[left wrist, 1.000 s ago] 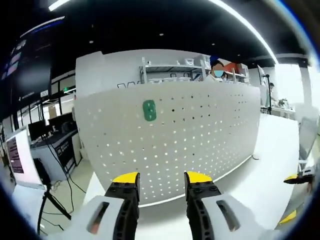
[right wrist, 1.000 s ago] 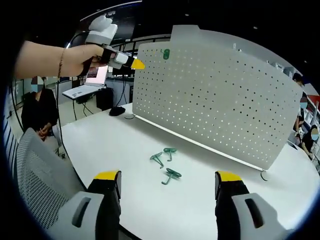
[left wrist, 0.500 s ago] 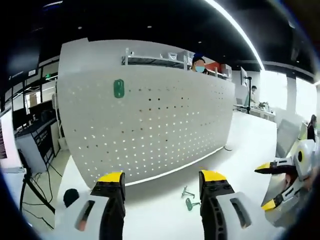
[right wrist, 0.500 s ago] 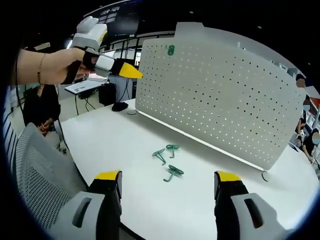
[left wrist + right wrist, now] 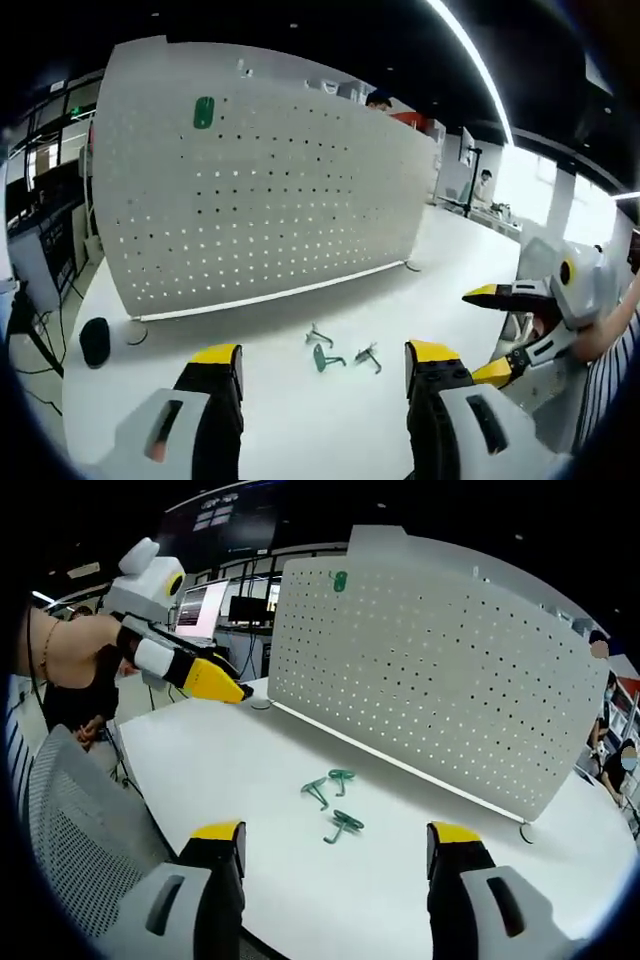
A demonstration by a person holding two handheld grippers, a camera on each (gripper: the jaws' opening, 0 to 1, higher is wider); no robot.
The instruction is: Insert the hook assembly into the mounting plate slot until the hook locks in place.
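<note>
the left gripper has come down from the pegboard toward the worktop, jaws apart and empty. the right gripper hangs open too. three green hooks lie loose near the board; one green piece already sits high on it. picking a hook looks next.

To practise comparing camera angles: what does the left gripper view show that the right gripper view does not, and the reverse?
Left gripper view: a black round object and the right tongs, open. Right gripper view: a grey mesh chair and the left tongs, held in a hand. Both: the white pegboard, one green hook mounted on it, and three loose hooks on the table.
</note>
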